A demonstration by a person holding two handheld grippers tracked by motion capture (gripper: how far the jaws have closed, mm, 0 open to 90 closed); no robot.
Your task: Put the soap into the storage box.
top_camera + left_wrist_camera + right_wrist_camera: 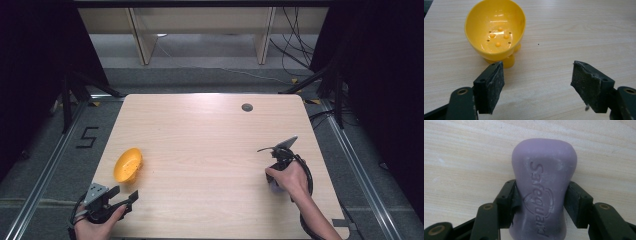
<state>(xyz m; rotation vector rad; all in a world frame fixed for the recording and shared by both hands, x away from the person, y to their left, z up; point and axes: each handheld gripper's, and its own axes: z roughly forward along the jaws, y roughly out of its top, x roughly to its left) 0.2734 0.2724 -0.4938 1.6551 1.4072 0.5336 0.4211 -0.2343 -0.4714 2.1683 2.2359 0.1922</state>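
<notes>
I see my right gripper point(541, 202) clamped on the purple waisted bar of soap stamped "Safeguard" point(544, 180); both fingers point(506, 202) press its narrow middle, the bar against the pale wooden counter point(210, 145) at its right side. My left gripper point(539, 85) sits at the near-left corner, fingers spread wide with nothing between them, facing the yellow footed plastic soap dish with drain holes point(495, 30), which stands just beyond them.

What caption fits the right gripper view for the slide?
Right tongs clamped on the waist of a purple Safeguard soap bar lying on the light wooden table.
</notes>
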